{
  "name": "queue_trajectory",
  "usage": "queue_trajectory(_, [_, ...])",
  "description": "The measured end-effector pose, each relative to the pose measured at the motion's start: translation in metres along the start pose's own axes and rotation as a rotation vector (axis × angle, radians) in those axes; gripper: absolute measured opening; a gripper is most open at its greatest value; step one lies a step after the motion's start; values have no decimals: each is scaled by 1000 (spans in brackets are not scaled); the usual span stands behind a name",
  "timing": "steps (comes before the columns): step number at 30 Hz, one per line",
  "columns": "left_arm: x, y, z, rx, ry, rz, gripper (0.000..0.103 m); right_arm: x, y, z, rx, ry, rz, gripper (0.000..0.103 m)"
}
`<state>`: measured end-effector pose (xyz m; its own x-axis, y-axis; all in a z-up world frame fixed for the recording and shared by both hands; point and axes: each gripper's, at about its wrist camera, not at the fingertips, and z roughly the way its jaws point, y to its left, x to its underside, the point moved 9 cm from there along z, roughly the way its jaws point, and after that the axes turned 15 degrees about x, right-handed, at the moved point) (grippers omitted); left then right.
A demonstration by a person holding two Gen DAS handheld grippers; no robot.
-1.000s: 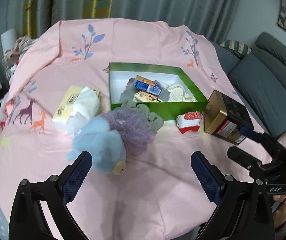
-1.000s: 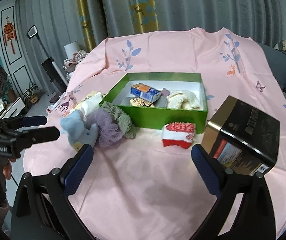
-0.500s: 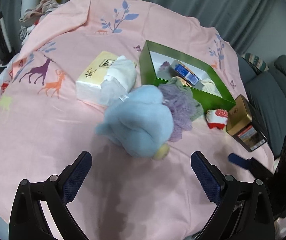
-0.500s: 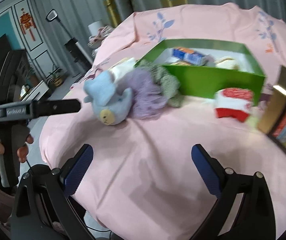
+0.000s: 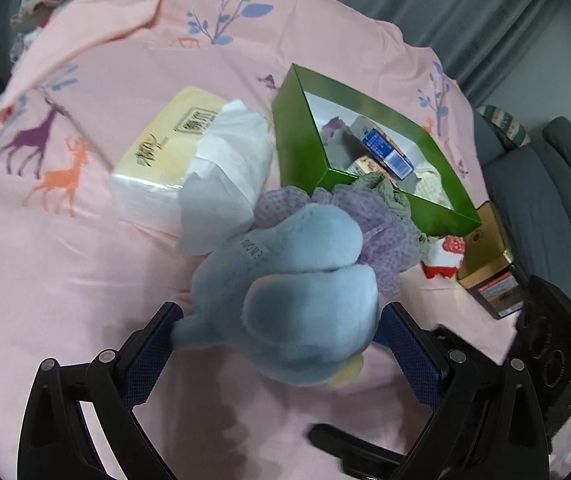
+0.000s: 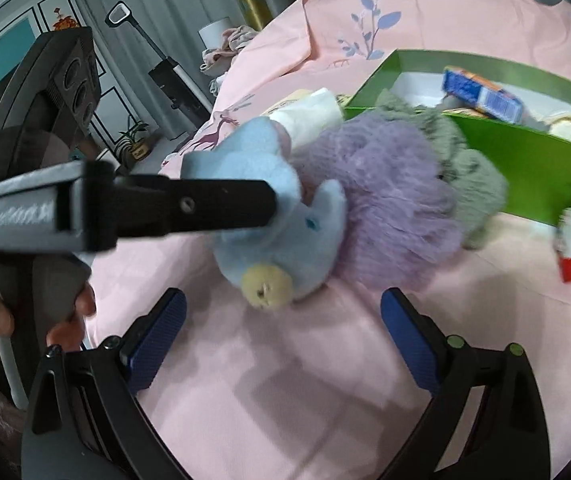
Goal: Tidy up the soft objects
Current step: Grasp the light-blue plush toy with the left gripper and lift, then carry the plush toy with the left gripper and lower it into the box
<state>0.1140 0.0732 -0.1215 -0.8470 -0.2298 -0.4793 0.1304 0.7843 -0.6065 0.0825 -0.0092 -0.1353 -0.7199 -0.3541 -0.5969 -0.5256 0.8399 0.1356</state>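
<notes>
A light blue plush bird (image 5: 297, 300) with a yellow beak (image 6: 265, 284) lies on the pink cloth, leaning on a purple mesh pouf (image 6: 385, 200) and a grey-green cloth (image 6: 469, 168). My left gripper (image 5: 279, 320) is open and straddles the plush, one blue pad on each side of it. In the right wrist view, one of its black fingers (image 6: 205, 208) crosses the plush's back. My right gripper (image 6: 283, 332) sits just short of the beak. Its jaws are closing, with nothing between them. A red and white sock (image 5: 445, 256) lies by the green box (image 5: 301, 136).
The green box (image 6: 525, 176) holds small cartons and a cream cloth. An opened tissue pack (image 5: 173, 148) lies left of it, and a gold tin (image 5: 485, 264) stands to its right. A person's hand (image 6: 69, 312) grips the left tool. Curtains and a sofa lie beyond the table.
Both grippers have dropped and closed in on the blue plush. It lay ahead of the left fingers before and now sits between them. The right gripper has swung left toward the beak.
</notes>
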Motion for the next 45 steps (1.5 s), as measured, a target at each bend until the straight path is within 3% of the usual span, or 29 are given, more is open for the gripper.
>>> queue_trajectory(2, [1, 2, 1, 8, -4, -12, 97, -2, 4, 6, -11, 12, -3, 79])
queue_trajectory(4, [1, 6, 1, 14, -14, -32, 81, -2, 6, 10, -23, 22, 4, 60])
queue_trajectory(9, [6, 5, -3, 35, -33, -47, 74, 3, 6, 7, -21, 21, 4, 51])
queue_trajectory(19, [17, -40, -48, 58, -96, 22, 73, 9, 14, -48, -70, -62, -8, 50])
queue_trajectory(28, [16, -87, -76, 35, -148, 124, 73, 1, 14, -98, -75, -156, -28, 50])
queue_trajectory(45, [-3, -146, -66, 37, -140, 269, 73, -16, -20, -137, -30, -260, -6, 50])
